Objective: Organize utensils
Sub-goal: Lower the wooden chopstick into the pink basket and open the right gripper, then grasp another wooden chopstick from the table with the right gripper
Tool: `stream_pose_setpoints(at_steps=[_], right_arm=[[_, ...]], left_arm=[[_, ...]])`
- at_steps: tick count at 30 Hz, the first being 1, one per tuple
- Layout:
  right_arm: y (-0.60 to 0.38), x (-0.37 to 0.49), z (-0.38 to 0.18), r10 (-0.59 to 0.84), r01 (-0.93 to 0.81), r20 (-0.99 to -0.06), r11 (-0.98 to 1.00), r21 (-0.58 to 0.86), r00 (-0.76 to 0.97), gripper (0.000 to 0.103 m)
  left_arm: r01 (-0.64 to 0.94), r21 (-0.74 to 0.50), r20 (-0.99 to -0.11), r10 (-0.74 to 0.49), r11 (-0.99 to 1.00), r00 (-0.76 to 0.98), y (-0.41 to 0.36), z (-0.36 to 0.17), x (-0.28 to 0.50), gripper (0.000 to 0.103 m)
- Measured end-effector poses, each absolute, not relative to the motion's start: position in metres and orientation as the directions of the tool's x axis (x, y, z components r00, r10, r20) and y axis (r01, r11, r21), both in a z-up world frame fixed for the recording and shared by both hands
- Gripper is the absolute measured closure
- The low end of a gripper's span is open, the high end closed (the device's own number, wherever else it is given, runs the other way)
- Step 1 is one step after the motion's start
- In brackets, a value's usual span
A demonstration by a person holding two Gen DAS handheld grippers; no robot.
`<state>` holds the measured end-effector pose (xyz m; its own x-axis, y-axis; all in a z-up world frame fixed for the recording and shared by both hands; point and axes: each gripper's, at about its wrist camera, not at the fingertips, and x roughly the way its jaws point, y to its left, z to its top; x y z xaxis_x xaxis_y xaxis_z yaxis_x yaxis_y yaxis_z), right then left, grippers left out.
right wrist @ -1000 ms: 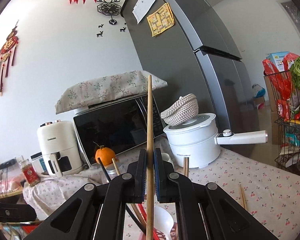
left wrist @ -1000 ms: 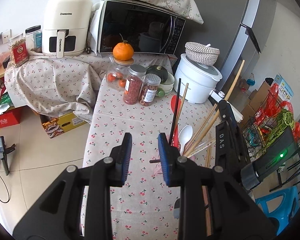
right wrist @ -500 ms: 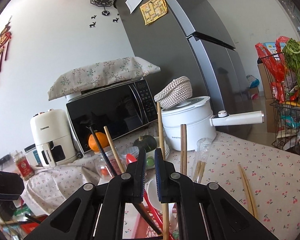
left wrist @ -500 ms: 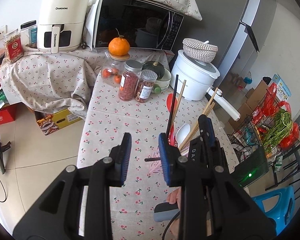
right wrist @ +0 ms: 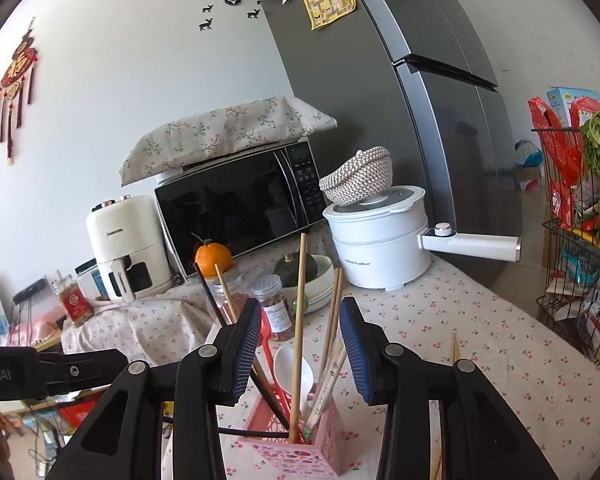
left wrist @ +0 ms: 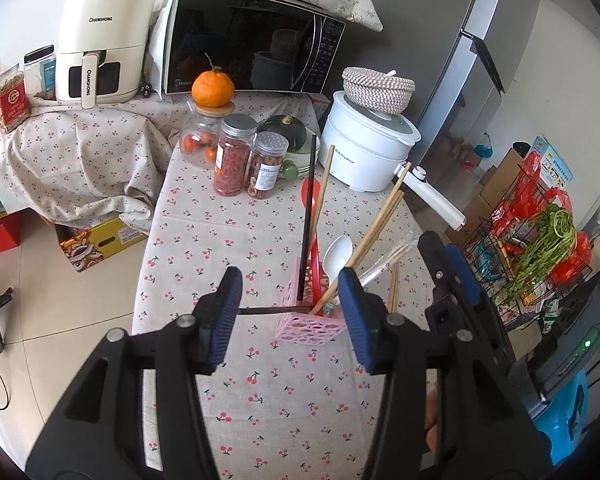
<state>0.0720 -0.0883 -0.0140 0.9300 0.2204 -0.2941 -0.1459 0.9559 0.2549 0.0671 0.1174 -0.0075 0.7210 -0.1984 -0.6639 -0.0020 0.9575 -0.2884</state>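
A pink perforated holder (left wrist: 312, 326) stands on the cherry-print tablecloth (left wrist: 228, 236) between the pads of my left gripper (left wrist: 290, 316). Those jaws are opening and do not press on it. In the holder stand a black chopstick (left wrist: 307, 216), wooden chopsticks (left wrist: 374, 228), a white spoon (left wrist: 336, 254) and a red spoon. A dark stick (left wrist: 270, 311) pokes sideways from its left side. My right gripper (right wrist: 302, 344) hovers just over the holder (right wrist: 300, 458), jaws opening; a wooden chopstick (right wrist: 299, 312) stands free between them. In the left wrist view the right gripper (left wrist: 446, 260) shows beside the holder.
Two loose chopsticks (right wrist: 454, 350) lie on the cloth right of the holder. Behind it stand spice jars (left wrist: 234, 160), a jar topped by an orange (left wrist: 213, 88), a white pot (left wrist: 366, 148) with a long handle, a microwave (left wrist: 248, 48) and an air fryer. A wire rack (left wrist: 540, 264) stands off the table's right edge.
The right gripper brought the wooden chopstick down into the holder, let go of it and spread its jaws. The left jaws widened, and the pink holder shows between them.
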Motion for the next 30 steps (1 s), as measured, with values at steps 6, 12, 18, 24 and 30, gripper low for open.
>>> stream_pose_setpoints(at_steps=[6,12,18,24,30], right_arm=[[-0.124,0.064,0.020,0.247,-0.166,-0.332,0.953,0.254,0.910,0.043],[-0.158,0.067,0.038,0.229,-0.166,-0.413,0.969,0.184,0.881,0.026],[-0.201,0.087,0.016,0.193,-0.084,-0.517,0.971,0.226,0.834,0.020],[-0.225,0.138,-0.032,0.164,-0.004,-0.709,0.975,0.221,0.686,0.020],[-0.243,0.191,-0.101,0.161,0.087,-0.877,0.971,0.223,0.453,0.020]], left_arm=[[0.031,-0.280,-0.658,-0.215,0.959,0.721,0.102,-0.005,0.063,0.035],[0.071,-0.238,-0.678,-0.218,0.969,0.702,0.078,-0.014,0.057,0.026],[0.124,-0.210,-0.739,-0.240,0.970,0.629,0.049,-0.037,0.061,0.024],[0.156,-0.252,-0.789,-0.297,0.955,0.538,0.026,-0.068,0.066,0.024],[0.192,-0.205,-0.826,-0.275,0.960,0.493,0.007,-0.087,0.068,0.024]])
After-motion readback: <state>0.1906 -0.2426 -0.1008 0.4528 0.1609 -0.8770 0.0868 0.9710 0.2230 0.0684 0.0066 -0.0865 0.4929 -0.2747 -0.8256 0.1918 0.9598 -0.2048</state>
